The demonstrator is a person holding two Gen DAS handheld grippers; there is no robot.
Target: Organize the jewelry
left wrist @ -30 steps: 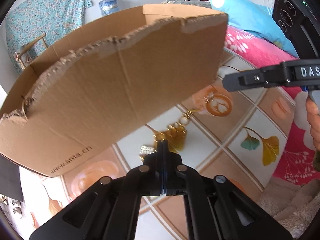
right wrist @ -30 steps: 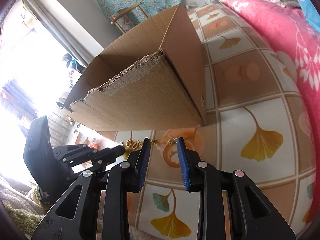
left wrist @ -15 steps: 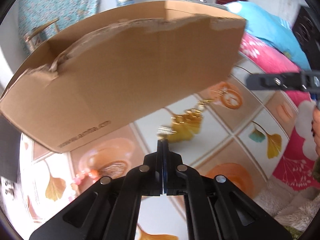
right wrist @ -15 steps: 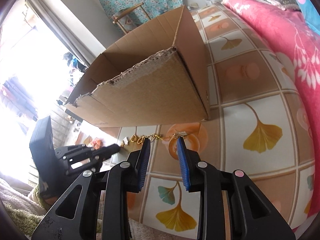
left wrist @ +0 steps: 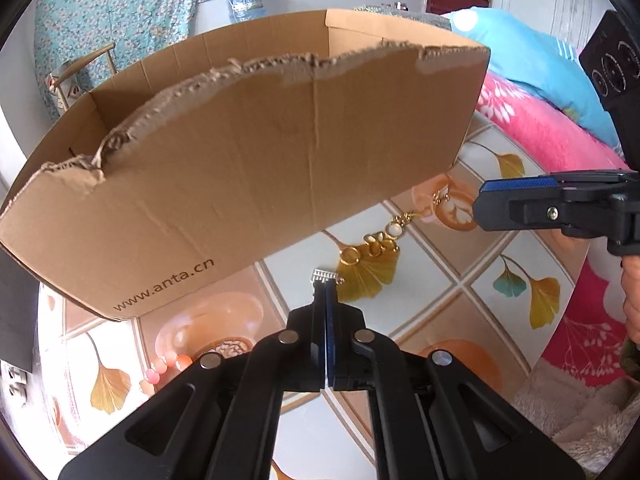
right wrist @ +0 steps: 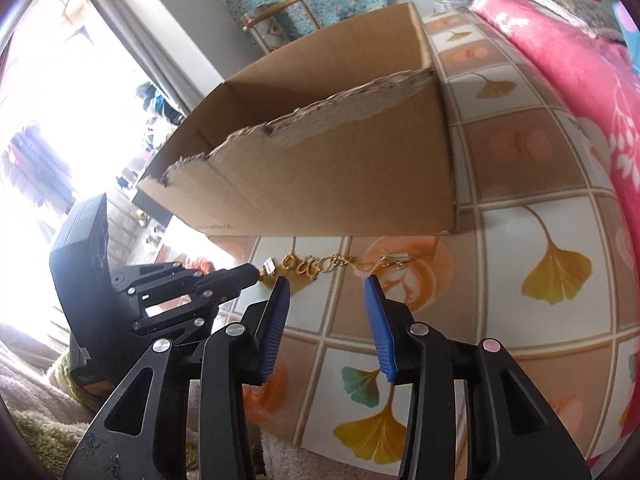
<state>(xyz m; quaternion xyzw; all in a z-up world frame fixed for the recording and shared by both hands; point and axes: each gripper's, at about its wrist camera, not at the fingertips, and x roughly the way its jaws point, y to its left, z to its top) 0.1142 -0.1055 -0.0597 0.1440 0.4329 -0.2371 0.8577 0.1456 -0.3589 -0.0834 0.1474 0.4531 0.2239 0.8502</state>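
left claw point(left wrist: 325, 292) pinched tight on chain point(left wrist: 374, 245) end, lifted a bit higher now | right claw point(right wrist: 326, 292) wide open, empty (waiting) | box point(left wrist: 248, 168) next

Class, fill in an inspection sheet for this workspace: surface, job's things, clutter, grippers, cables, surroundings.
Surface: tiled floor with ginkgo-leaf pattern.
Job's things: gold chain stretched out beside the torn cardboard box; pink beads by the box's left end.
Clutter: nothing seen.
Grippers: left gripper shut on the chain's clasp end; right gripper open, near the chain's other end.
Cables: nothing seen.
Surroundings: pink blanket, floral cloth, chair.
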